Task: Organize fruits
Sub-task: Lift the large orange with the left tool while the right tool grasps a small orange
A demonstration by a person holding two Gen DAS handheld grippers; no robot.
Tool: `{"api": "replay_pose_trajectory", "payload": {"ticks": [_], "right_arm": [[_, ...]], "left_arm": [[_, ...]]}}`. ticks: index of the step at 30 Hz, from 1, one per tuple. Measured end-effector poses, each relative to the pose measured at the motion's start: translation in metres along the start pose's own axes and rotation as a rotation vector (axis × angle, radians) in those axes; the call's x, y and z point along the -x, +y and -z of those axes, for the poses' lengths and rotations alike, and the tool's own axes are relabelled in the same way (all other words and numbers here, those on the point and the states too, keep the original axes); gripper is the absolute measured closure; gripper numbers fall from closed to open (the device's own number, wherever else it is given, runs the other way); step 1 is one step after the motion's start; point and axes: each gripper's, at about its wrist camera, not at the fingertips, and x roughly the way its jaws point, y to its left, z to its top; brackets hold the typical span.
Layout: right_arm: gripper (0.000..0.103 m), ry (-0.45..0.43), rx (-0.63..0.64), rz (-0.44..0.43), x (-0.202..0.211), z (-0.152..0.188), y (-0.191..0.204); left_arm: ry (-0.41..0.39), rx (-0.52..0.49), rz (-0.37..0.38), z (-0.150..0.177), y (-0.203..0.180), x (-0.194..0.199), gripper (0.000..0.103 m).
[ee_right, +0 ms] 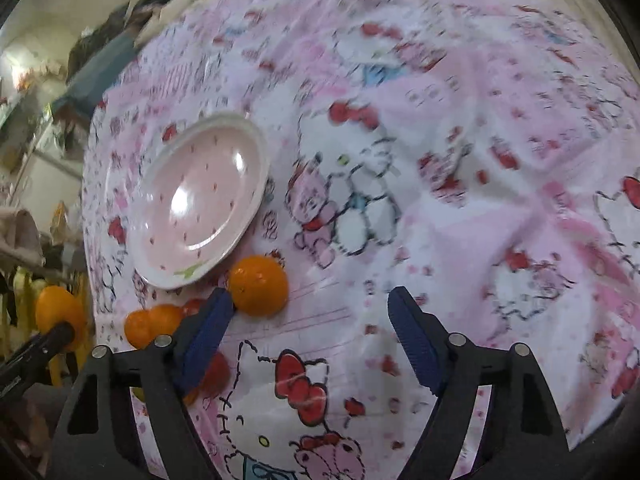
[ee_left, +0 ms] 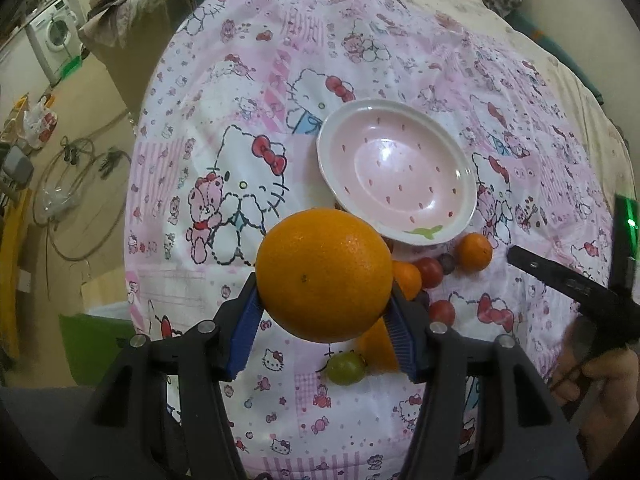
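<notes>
Fruit is the job, and the left tool [ee_left: 324,300] is squeezing a big orange [ee_left: 324,274] between its two blue fingers [ee_left: 246,336]. The orange is up in the air, over the pink cat cloth [ee_left: 224,92] that covers the bench.

The pink plate [ee_left: 396,172] lies straight ahead of the big orange and a little to the right. Nothing is on it yet. The orange looks round all over, so it has no long way to turn. The left tool is much nearer the plate with its fruit than the right one is, so I think the next move is to carry the orange forward and set it down in the plate. It could roll once let go.

Below the plate sits a bunch of little fruit: a small orange [ee_left: 474,252], a red tomato [ee_left: 430,272], another red one [ee_left: 442,312] and a green grape [ee_left: 347,367].

The right tool [ee_right: 310,312] is wide open and holds nothing. Its left finger [ee_right: 208,328] is just beside a small orange [ee_right: 259,286], which lies ahead and to the left.

Only the left view shows the green grape. The right view is blurry, but it shows the big orange [ee_right: 56,308] from the side, far off at the left edge, and the plate [ee_right: 200,196].
</notes>
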Motion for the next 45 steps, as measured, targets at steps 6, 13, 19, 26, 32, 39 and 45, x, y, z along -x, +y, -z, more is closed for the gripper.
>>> {"api": "replay_pose_trajectory", "payload": {"ticks": [6, 13, 19, 26, 32, 39, 45], "right_arm": [[0.030, 0.036, 0.089, 0.018, -0.031, -0.008, 0.026], [0.060, 0.073, 0.106, -0.060, -0.052, -0.007, 0.038], [0.061, 0.073, 0.120, -0.064, -0.050, -0.006, 0.040], [0.061, 0.023, 0.073, -0.069, -0.020, -0.014, 0.042], [0.061, -0.055, 0.077, -0.084, 0.015, -0.019, 0.045], [0.061, -0.125, 0.123, -0.097, 0.043, -0.037, 0.050], [0.061, -0.161, 0.143, -0.145, 0.046, -0.064, 0.057]], "left_arm": [[0.010, -0.009, 0.001, 0.003, 0.000, -0.003, 0.049], [0.014, -0.014, -0.004, 0.005, -0.001, -0.006, 0.049], [0.011, -0.021, -0.019, 0.006, -0.004, -0.009, 0.049], [-0.032, -0.016, -0.038, 0.002, -0.006, -0.005, 0.049], [-0.066, -0.063, -0.088, -0.002, -0.014, -0.003, 0.049], [-0.071, -0.046, -0.081, -0.028, -0.014, 0.003, 0.049], [-0.096, -0.067, -0.076, -0.059, -0.022, -0.001, 0.049]]}}
